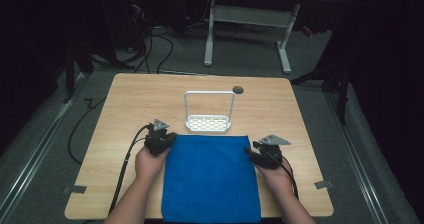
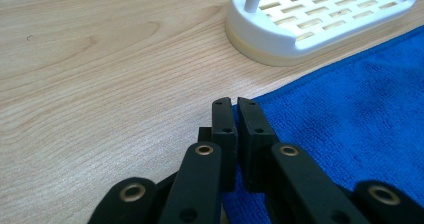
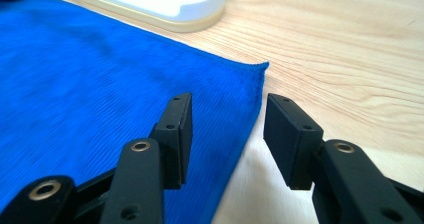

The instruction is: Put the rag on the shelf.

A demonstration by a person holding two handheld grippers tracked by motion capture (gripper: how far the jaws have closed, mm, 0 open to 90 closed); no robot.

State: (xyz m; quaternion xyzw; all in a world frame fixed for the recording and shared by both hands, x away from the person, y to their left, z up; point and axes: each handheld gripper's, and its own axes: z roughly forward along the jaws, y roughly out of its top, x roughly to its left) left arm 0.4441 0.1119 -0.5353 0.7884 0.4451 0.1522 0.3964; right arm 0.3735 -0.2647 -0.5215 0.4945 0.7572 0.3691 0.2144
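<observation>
A blue cloth (image 1: pixel 210 176) lies flat on the wooden table (image 1: pixel 135 99), its near edge at the table's front. My left gripper (image 1: pixel 169 139) is at the cloth's far left corner. In the left gripper view its jaws (image 2: pixel 235 106) are shut on the edge of the blue cloth (image 2: pixel 350 114), with a strip of blue between them. My right gripper (image 1: pixel 249 152) is at the far right corner. There its jaws (image 3: pixel 227 111) stand open astride the edge of the blue cloth (image 3: pixel 100 84), one over the cloth, one over bare wood.
A white slotted tray with a tall wire handle (image 1: pixel 209 123) stands just behind the cloth, close to both grippers; its base (image 2: pixel 320 24) is near the left jaws. A dark round hole (image 1: pixel 238 89) marks the table's far side. Bare wood lies left and right.
</observation>
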